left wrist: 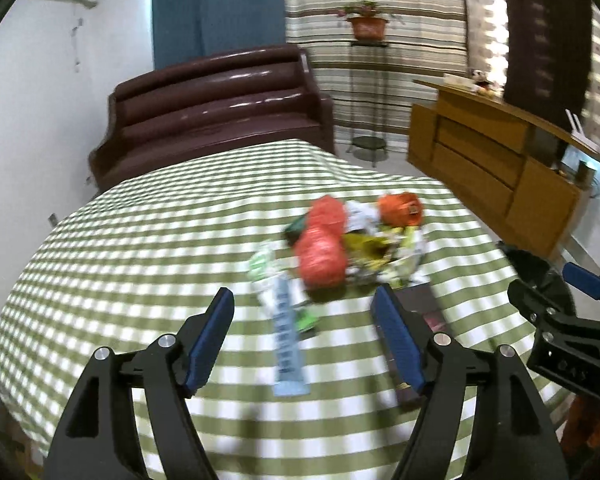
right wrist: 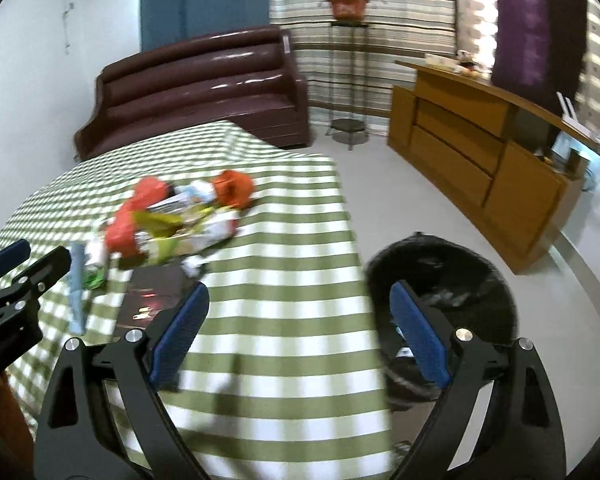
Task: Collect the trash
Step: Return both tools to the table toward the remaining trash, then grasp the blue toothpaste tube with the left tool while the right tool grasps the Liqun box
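So, from the left: my left gripper point(left wrist: 302, 322) stands wide and empty over the checked tablecloth point(left wrist: 140, 248), a pale blue wrapper point(left wrist: 286, 344) lying between its jaws. The trash pile point(left wrist: 340, 244) sits just beyond it, mid-table. My right gripper point(right wrist: 296, 322) is wide too, holding nothing, and the black bin point(right wrist: 460, 276) stands on the floor right of the table. Loose wrappers could slip off the edge if nudged. Blur leaves no writing legible.

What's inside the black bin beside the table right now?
In the right wrist view the black bin shows a dark liner and a pale scrap near its middle, too blurred to identify. The right tongs cover its near side, so anything there is hidden.
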A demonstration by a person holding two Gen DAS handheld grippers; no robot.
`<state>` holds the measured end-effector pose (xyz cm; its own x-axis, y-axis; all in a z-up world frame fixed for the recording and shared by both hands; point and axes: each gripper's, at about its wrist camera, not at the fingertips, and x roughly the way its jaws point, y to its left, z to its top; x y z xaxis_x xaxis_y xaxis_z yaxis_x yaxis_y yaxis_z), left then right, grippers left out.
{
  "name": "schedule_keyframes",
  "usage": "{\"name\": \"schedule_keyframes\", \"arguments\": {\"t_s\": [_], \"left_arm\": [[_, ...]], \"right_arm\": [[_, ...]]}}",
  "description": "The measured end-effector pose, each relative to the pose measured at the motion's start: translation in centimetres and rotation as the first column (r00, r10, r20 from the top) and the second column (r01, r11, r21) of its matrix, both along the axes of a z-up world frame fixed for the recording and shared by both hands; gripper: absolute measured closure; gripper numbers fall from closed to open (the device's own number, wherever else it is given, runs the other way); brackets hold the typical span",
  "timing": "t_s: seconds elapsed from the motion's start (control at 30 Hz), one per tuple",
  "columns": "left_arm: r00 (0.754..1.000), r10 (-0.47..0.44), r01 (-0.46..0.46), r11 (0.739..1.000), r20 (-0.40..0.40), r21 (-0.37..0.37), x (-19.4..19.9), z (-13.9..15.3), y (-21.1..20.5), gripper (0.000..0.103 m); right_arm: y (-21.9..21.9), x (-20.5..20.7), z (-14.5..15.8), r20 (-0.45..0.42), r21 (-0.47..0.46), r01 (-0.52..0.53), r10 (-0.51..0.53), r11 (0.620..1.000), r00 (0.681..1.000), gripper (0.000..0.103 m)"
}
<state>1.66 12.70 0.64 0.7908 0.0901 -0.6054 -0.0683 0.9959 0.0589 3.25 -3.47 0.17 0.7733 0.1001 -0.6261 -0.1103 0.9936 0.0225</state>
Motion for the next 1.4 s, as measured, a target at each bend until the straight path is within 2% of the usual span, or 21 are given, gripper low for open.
{"name": "schedule_keyframes", "arguments": {"t_s": [0.4, 0.67, 0.77, 0.83, 0.87, 1.17, 1.4], "left_arm": [[0.992, 0.119, -0.119, 0.993, -0.031, 0.000, -2.3, -1.7, 6.4, 0.032], [0.992, 0.120, -0.121, 0.992, -0.044, -0.026, -2.6, -2.6, 7.8, 0.031], [0.993, 0.111, -0.113, 0.993, -0.051, -0.035, -2.7, -2.9, 7.7, 0.031], [0.993, 0.104, -0.106, 0.993, -0.054, -0.041, -2.8, -3.1, 7.7, 0.031], [0.994, 0.099, -0.102, 0.994, -0.055, -0.042, -2.8, -3.1, 7.5, 0.031], [0.997, 0.048, -0.051, 0.997, -0.055, -0.051, -2.5, -2.9, 5.4, 0.031], [0.997, 0.015, -0.019, 0.998, -0.071, -0.052, -1.6, -3.2, 3.4, 0.031]], "right_arm": [[7.3, -0.7, -1.8, -0.052, -0.043, -0.117, 0.115, 0.992, 0.992, 0.013], [9.8, -0.5, -3.0, -0.086, -0.094, -0.136, 0.128, 0.986, 0.988, 0.015], [10.0, -0.4, -3.4, -0.099, -0.113, -0.129, 0.118, 0.985, 0.988, 0.027], [9.9, -0.2, -3.7, -0.120, -0.104, -0.135, 0.122, 0.985, 0.985, 0.045], [9.8, -0.1, -3.8, -0.132, -0.095, -0.140, 0.126, 0.986, 0.983, 0.049], [8.3, -0.8, -3.2, -0.107, -0.077, -0.139, 0.130, 0.987, 0.986, 0.049], [5.4, -1.5, -2.2, -0.067, -0.080, -0.103, 0.097, 0.991, 0.993, 0.049]]}}
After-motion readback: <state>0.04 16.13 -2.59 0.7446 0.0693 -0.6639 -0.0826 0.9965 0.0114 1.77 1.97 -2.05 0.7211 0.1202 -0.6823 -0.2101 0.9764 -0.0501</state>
